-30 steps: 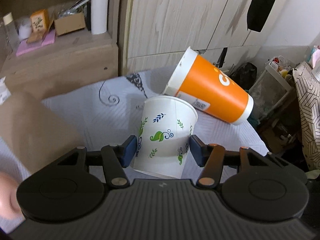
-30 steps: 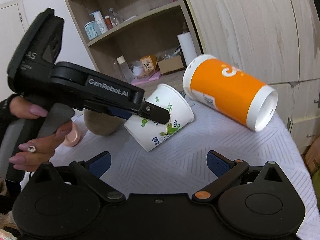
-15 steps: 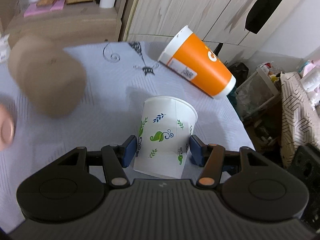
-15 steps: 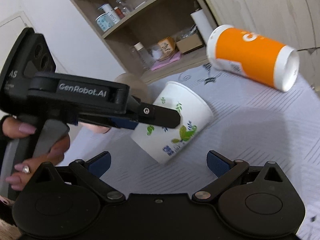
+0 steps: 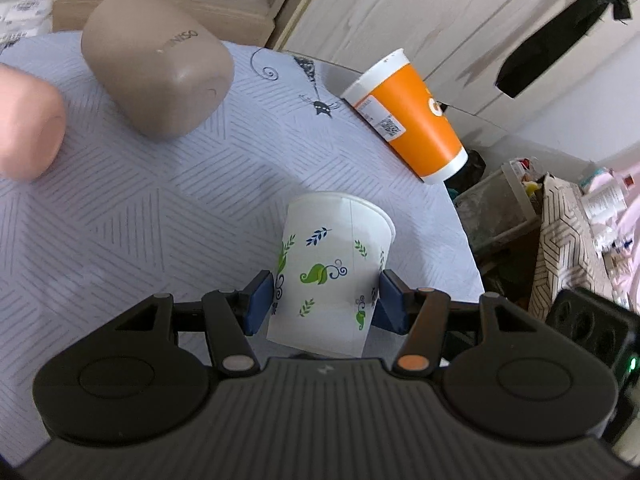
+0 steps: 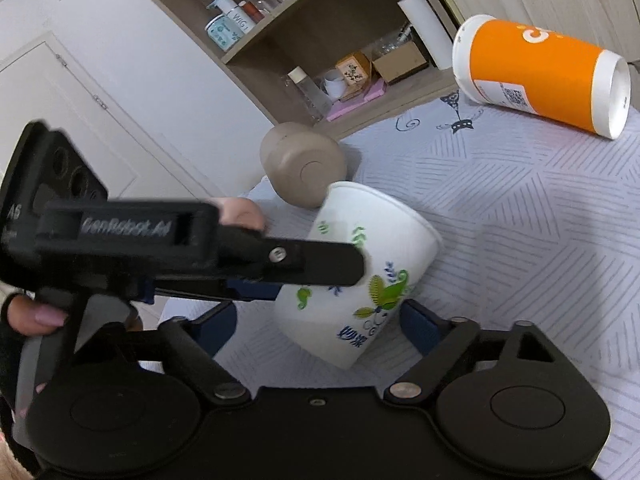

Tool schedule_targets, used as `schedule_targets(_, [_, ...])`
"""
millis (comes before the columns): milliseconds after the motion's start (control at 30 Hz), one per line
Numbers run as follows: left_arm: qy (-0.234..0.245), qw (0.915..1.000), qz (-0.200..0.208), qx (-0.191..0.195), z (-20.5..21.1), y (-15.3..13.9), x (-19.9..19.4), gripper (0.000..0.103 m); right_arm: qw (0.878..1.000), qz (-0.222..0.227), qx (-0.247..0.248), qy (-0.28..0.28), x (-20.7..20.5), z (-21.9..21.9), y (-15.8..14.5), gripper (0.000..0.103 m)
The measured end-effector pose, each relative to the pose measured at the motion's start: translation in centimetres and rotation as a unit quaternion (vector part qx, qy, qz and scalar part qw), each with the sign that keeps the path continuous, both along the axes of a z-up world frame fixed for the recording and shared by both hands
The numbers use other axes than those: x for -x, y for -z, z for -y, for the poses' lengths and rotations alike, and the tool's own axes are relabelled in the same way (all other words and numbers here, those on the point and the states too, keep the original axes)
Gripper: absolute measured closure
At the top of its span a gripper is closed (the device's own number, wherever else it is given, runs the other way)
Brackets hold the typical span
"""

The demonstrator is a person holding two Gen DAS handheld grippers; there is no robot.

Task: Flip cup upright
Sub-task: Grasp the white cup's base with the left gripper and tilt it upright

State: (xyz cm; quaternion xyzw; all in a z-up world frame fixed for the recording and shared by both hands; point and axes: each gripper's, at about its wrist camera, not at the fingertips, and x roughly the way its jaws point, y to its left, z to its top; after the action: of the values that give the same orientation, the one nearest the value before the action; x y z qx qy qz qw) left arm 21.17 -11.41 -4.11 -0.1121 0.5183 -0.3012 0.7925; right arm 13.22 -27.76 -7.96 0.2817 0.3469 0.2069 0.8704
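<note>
Paper cup [image 5: 334, 268]: white, thin-walled, tapered, printed with green and blue leaf sprigs; rolled rim, seam down the side. Your left tongs [image 5: 326, 306] are clamped on it, blue pads [image 5: 260, 300] pressed to opposite sides of the lower wall near the base. In the right wrist view the cup [image 6: 360, 272] hangs tilted above the tabletop [image 6: 520, 216], mouth toward the upper left, base toward the lower right — not standing on anything.

Your right tongs [image 6: 320, 328] stand wide apart with nothing between the pads touching them; the cup's base sits just ahead of the gap, a little toward the right finger. The left tongs' black arm crosses the cup's middle in that view and hides part of the print.

Tabletop is covered with a pale lilac cloth [image 5: 140, 200], ribbed in hatched triangle patches, with a small black scroll motif near the far edge.

Around it:
- Orange cup [image 5: 408, 116], larger, glossy, white bands at both ends, barcode label — lying on its side at the far edge, well apart from the paper cup.
- Taupe container [image 5: 160, 60], matte, rounded-square, smooth, lying on its side to the far left.
- Pink rounded object [image 5: 28, 128] at the left edge, blurred; cannot tell what it is.
- Wooden shelf [image 6: 320, 40] behind, holding bottles, boxes and a paper roll.
</note>
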Motion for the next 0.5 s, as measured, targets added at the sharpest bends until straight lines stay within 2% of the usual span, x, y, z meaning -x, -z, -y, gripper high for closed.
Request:
schedule_targets(100, [0.002, 1.0000, -0.001, 0.006, -0.4, 0.1, 0.3, 0.046, 1.000, -0.008, -0.006, 0.008, -0.3, 0.5, 0.2, 0.030])
schedule_targets(133, [0.003, 1.0000, 0.000, 0.008, -0.7, 0.0, 0.3, 0.046, 1.000, -0.009, -0.006, 0.009, -0.4, 0.5, 0.3, 0.031])
schedule_targets(333, [0.017, 0.9998, 0.013, 0.005, -0.6, -0.2, 0.5, 0.045, 1.000, -0.006, -0.001, 0.001, -0.3, 0.5, 0.3, 0.032])
schedule_targets(500, [0.038, 0.9985, 0.039, -0.002, -0.5, -0.4, 1.2, 0.046, 1.000, 0.001, 0.007, -0.004, 0.2, 0.6, 0.1, 0.032])
